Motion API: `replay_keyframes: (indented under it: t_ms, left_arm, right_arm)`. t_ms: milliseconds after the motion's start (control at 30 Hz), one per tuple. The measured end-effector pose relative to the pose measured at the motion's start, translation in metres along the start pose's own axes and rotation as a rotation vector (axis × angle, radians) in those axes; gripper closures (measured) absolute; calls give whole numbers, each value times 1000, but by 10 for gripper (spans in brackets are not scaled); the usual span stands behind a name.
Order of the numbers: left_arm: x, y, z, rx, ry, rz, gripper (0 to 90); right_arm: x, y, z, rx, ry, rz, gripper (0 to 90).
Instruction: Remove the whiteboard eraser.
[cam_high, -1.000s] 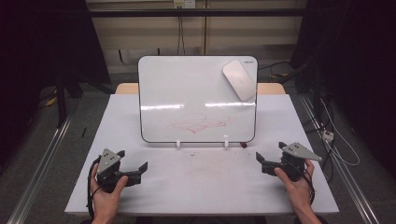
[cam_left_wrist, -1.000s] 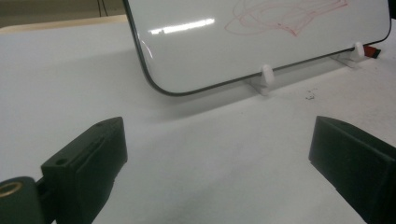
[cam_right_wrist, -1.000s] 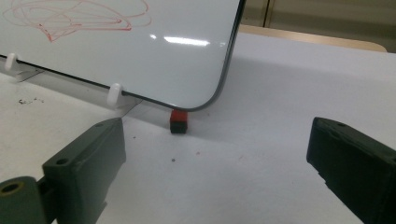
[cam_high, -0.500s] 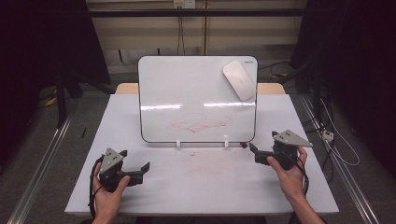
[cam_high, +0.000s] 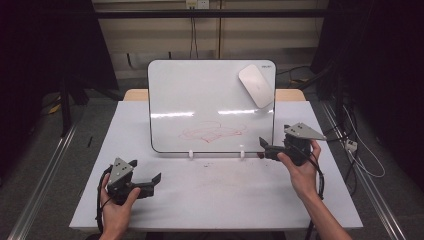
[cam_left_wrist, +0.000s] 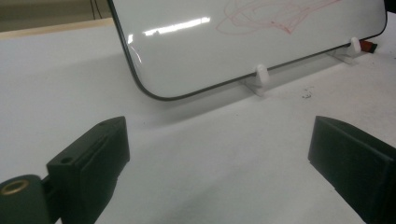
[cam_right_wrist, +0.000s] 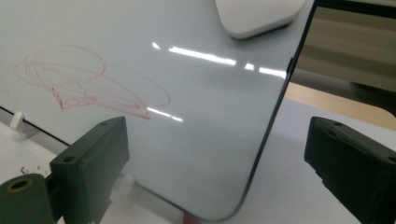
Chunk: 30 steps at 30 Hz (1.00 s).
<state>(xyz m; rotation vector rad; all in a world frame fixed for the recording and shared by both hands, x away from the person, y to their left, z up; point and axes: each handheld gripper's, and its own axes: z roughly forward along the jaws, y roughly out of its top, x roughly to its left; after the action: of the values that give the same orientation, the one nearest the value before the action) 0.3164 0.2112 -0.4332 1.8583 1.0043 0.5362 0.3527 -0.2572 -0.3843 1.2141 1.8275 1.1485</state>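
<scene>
**Asker:** Dark curtains at the sides, I gather. What sits on the table?

**Describer:** Dark surroundings frame a white table (cam_high: 220, 195). A whiteboard (cam_high: 210, 100) stands upright near its far middle on two small white feet (cam_left_wrist: 261, 74). Red scribbles (cam_high: 212, 132) cross its lower half, and a white eraser (cam_high: 256, 85) clings to its upper right corner.

**Asker:** Where are the two hands?

**Describer:** In the high view, the left gripper (cam_high: 150, 181) sits low over the table's near left, well apart from the board, jaws spread with nothing between them. The right gripper (cam_high: 263, 149) is raised just beside the board's lower right corner, jaws also spread wide and empty. Its own camera looks along the board's right edge, with the scribbles (cam_right_wrist: 88, 88) to one side and the eraser (cam_right_wrist: 257, 16) above.

**Asker:** Which step is this?

**Describer:** It looks like the approach stage of wiping the board: the right hand is closing on it, but nothing is held yet.

**Asker:** And next?

**Describer:** Probably lifting higher to reach the eraser, setting the open jaws around its sides, then pinching it free before rubbing the red marks.
</scene>
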Motion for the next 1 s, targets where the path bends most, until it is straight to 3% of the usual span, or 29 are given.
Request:
replay_keyframes:
  t_ms: [533, 667, 733, 1000]
  left_arm:
    - [3, -2, 0, -1, 5, 11, 51]
    - [3, -3, -1, -1, 6, 0, 51]
    - [4, -3, -2, -7, 4, 5, 51]
    - [5, -2, -2, -4, 1, 11, 51]
  right_arm:
    - [-4, 66, 21, -63, -45, -91, 14]
    - [-11, 79, 29, -35, -47, -87, 13]
    - [-12, 85, 32, -50, -48, -87, 12]
    - [-8, 105, 50, -9, -62, -140, 23]
